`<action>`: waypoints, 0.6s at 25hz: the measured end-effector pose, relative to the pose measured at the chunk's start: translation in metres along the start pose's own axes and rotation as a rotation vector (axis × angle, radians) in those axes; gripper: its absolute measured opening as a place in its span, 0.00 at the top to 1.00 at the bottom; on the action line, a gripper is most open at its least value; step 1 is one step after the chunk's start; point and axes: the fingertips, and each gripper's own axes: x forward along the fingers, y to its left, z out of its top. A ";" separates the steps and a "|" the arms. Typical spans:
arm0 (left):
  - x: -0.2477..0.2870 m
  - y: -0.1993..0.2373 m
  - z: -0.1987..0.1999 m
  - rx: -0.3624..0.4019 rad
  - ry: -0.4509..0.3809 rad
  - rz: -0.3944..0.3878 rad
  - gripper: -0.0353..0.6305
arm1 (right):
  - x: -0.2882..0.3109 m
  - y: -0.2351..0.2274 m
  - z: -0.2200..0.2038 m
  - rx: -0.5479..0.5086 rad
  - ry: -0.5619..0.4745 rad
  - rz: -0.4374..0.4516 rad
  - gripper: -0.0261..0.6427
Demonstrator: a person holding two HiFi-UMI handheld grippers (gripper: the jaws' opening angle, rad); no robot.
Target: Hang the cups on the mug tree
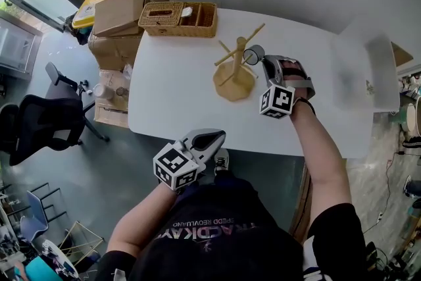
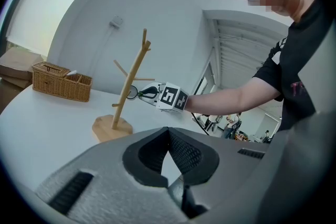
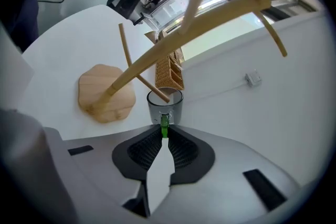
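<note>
The wooden mug tree (image 1: 235,69) stands in the middle of the white table (image 1: 171,95). My right gripper (image 1: 258,60) is just right of it, shut on the green handle of a clear glass cup (image 1: 252,54). In the right gripper view the cup (image 3: 164,106) hangs in front of the jaws, and the tip of a lower peg (image 3: 155,91) sits at its mouth. The tree's base (image 3: 106,93) lies to the left. My left gripper (image 1: 212,139) hovers at the table's front edge, shut and empty. The left gripper view shows the tree (image 2: 129,91) and the right gripper (image 2: 146,94) beyond.
A wicker basket (image 1: 179,18) sits at the table's far left corner. Cardboard boxes (image 1: 118,16) are stacked beyond that corner on the left. A black office chair (image 1: 39,125) stands on the floor to the left. A pale cloth (image 1: 378,69) lies at the table's right end.
</note>
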 end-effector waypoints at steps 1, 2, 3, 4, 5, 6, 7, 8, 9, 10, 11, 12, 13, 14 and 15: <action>0.000 -0.001 -0.001 0.002 0.003 -0.002 0.95 | -0.001 0.001 0.003 -0.033 -0.004 -0.004 0.90; 0.001 -0.003 -0.001 0.004 0.007 -0.005 0.95 | -0.002 0.002 0.005 -0.067 -0.009 -0.008 0.90; 0.001 -0.004 -0.003 0.006 0.010 -0.007 0.95 | -0.002 0.003 0.007 -0.099 -0.012 -0.012 0.90; 0.001 -0.005 -0.004 0.007 0.014 -0.009 0.95 | -0.003 0.005 0.009 -0.126 -0.015 -0.015 0.90; 0.000 -0.005 -0.005 0.008 0.016 -0.010 0.95 | -0.002 0.006 0.010 -0.150 -0.017 -0.018 0.90; 0.000 -0.006 -0.006 0.007 0.018 -0.010 0.95 | -0.002 0.007 0.012 -0.172 -0.017 -0.021 0.90; -0.001 -0.007 -0.007 0.007 0.020 -0.009 0.95 | -0.002 0.007 0.013 -0.195 -0.018 -0.026 0.90; -0.001 -0.008 -0.008 0.006 0.021 -0.008 0.95 | -0.001 0.007 0.014 -0.223 -0.019 -0.033 0.90; -0.002 -0.008 -0.008 0.006 0.022 -0.006 0.95 | 0.000 0.008 0.014 -0.253 -0.019 -0.039 0.90; -0.002 -0.008 -0.009 0.005 0.022 -0.005 0.95 | 0.000 0.008 0.015 -0.282 -0.020 -0.042 0.90; -0.003 -0.008 -0.009 0.005 0.022 -0.003 0.95 | 0.001 0.009 0.015 -0.306 -0.021 -0.042 0.90; -0.003 -0.008 -0.009 0.006 0.022 -0.001 0.95 | 0.002 0.011 0.016 -0.326 -0.023 -0.041 0.90; -0.004 -0.008 -0.009 0.006 0.022 0.001 0.95 | 0.002 0.012 0.016 -0.342 -0.025 -0.042 0.90; -0.004 -0.008 -0.010 0.005 0.022 0.002 0.95 | 0.001 0.012 0.016 -0.357 -0.026 -0.046 0.90; -0.005 -0.008 -0.010 0.005 0.022 0.003 0.95 | 0.000 0.012 0.017 -0.371 -0.028 -0.051 0.90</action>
